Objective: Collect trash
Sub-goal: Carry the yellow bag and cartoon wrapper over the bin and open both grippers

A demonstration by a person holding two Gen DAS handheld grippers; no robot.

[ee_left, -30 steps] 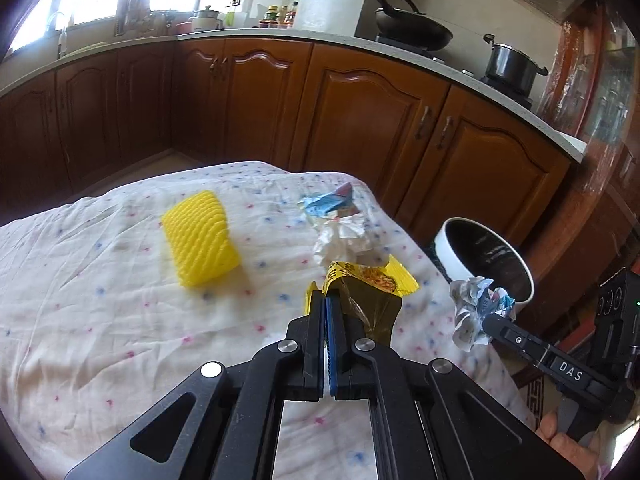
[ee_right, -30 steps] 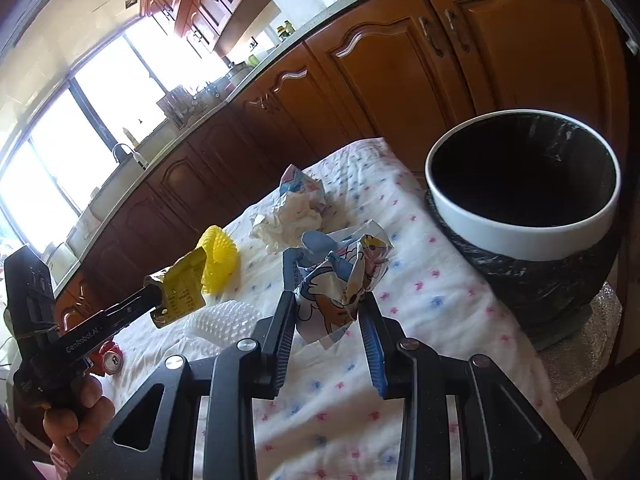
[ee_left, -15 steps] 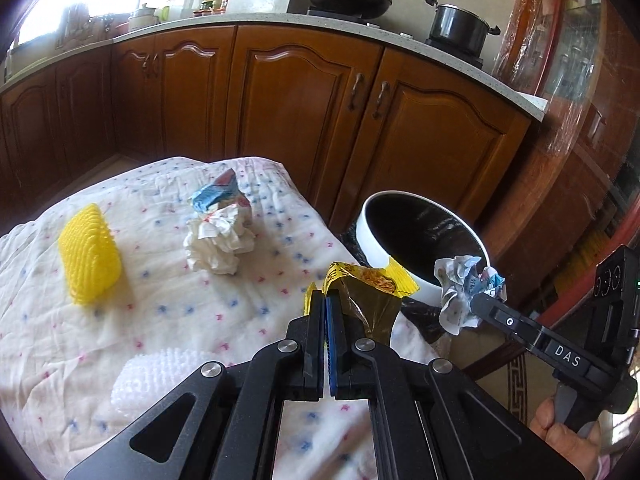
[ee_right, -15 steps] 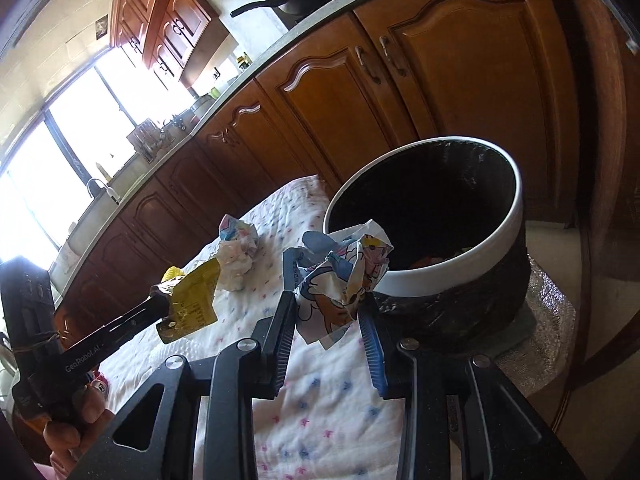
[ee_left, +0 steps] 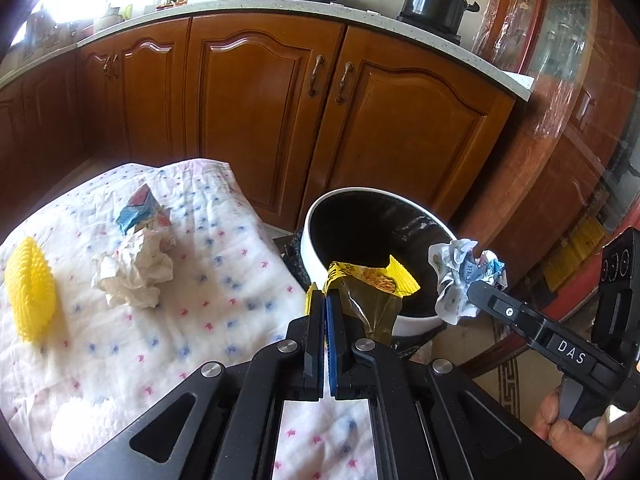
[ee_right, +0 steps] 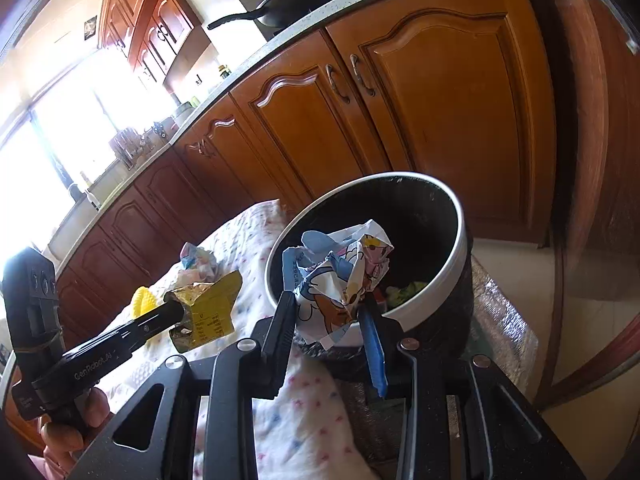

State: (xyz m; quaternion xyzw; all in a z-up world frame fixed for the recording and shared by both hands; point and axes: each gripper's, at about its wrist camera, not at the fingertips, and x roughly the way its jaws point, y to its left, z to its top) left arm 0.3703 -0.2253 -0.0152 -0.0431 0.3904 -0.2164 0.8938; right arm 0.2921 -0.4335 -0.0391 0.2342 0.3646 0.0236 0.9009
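- Two grippers are each carrying a piece of trash at the rim of a white bin [ee_left: 352,322] with a black liner, which is standing on the floor just beside the cloth-covered table [ee_left: 208,320].
- Left gripper [ee_left: 325,300]: its jaws are pressing fully together on a yellow snack wrapper [ee_left: 370,294], pinching it at its lower edge. The wrapper is crumpled, with an olive-gold foil inner side showing, a bright yellow serrated flap sticking out to the right and a printed food picture near the top. In the left wrist view it is hanging over the near rim of the bin; in the right wrist view the same wrapper [ee_right: 206,310] is showing a yellow panel of small printed text.
- Right gripper [ee_right: 329,308]: its jaws are standing partly apart and clamping a crumpled cartoon wrapper [ee_right: 340,276] between them. This wrapper is white with light blue, orange and pink cartoon figures, bunched into a loose ball. It is sitting above the bin's near rim, over the dark opening.
- Inside the bin, something green and red is lying at the bottom, too small to make out.
- Several pieces are lying on the table's dotted cloth: a crumpled white tissue [ee_left: 134,276], a blue-and-red packet [ee_left: 140,210] just behind it, and a yellow foam net [ee_left: 30,294] at the left edge.
- One hand [ee_right: 76,432] is gripping the left gripper's handle.
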